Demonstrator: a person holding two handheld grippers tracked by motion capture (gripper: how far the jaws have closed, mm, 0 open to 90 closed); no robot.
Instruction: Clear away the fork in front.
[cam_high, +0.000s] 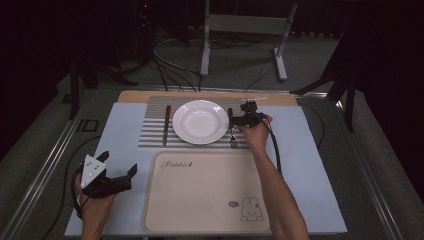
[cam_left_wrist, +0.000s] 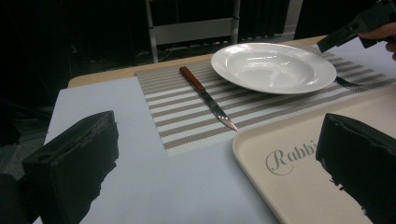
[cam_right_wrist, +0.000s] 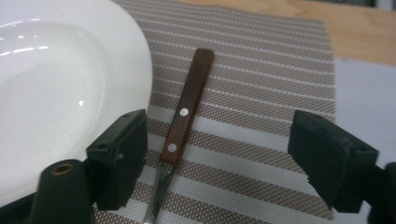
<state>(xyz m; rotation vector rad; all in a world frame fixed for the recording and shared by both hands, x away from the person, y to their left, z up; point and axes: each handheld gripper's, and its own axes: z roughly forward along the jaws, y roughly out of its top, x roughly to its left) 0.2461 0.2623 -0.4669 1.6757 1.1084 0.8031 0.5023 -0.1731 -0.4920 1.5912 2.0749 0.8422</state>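
High view, setting: a pale blue table (cam_high: 125, 130) carried a grey-and-white striped woven placemat (cam_high: 155, 137) with a round white ceramic plate (cam_high: 200, 121) at its centre; nearer the person lay a cream plastic tray printed with a rabbit (cam_high: 207, 192).
High view, cutlery: a wooden-handled knife (cam_high: 166, 125) lay left of the plate and a wooden-handled fork (cam_high: 232, 131) right of it, both with long axes running away from the person, handles at the far end.
High view, claws: the left claw (cam_high: 127, 177) was held low over the table left of the tray, jaws apart and empty; the right claw (cam_high: 239, 120) hovered over the fork's handle.
Left gripper view: both jaws stood wide apart with nothing between them; the knife's blade tip pointed toward the tray.
Right gripper view: the jaws were spread wide, empty, straddling the fork, whose handle lay between them, just beside the plate rim, tines toward the camera.
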